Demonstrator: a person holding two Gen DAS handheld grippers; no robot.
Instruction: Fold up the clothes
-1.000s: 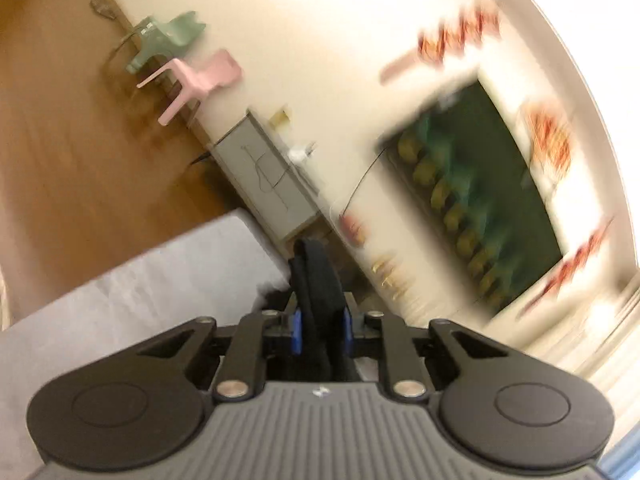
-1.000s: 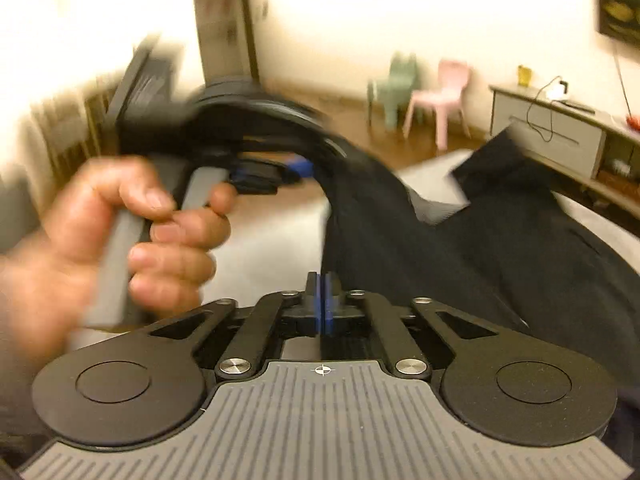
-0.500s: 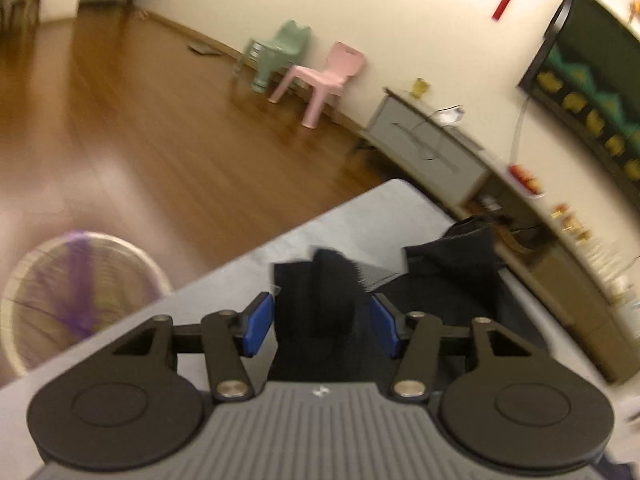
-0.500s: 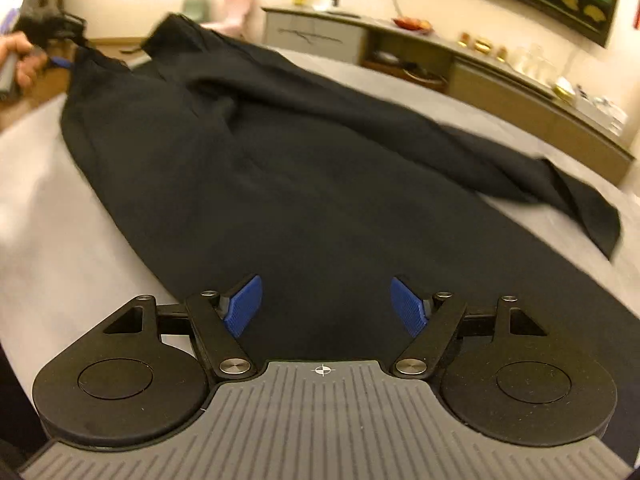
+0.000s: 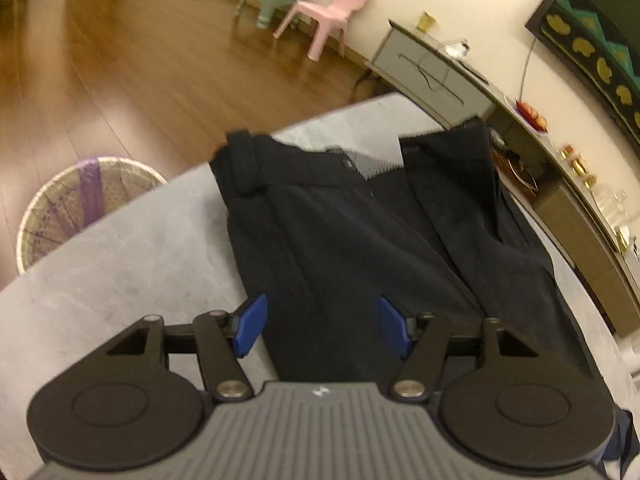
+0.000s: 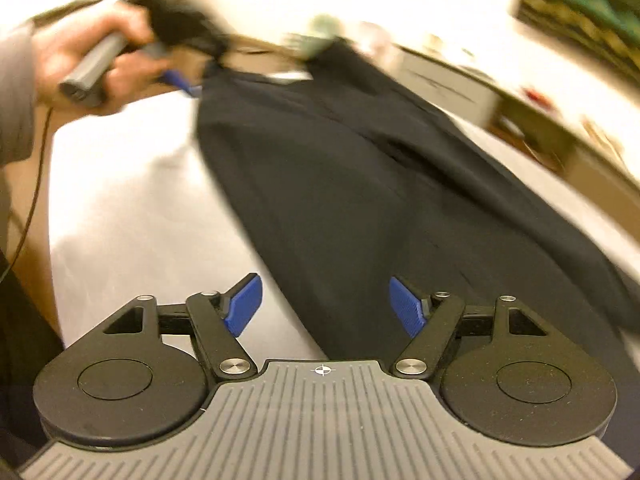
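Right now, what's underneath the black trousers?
The black trousers lie spread on a grey tabletop, which shows bare around them. Grey lining shows inside the open waistband. Whatever may lie beneath the fabric itself is covered and can't be seen.

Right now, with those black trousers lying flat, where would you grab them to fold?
Probably the waistband corner of the black trousers, coming from the table edge side: its thick folded edge sticks up slightly, giving the left gripper, jaws opening and empty, something to pinch.
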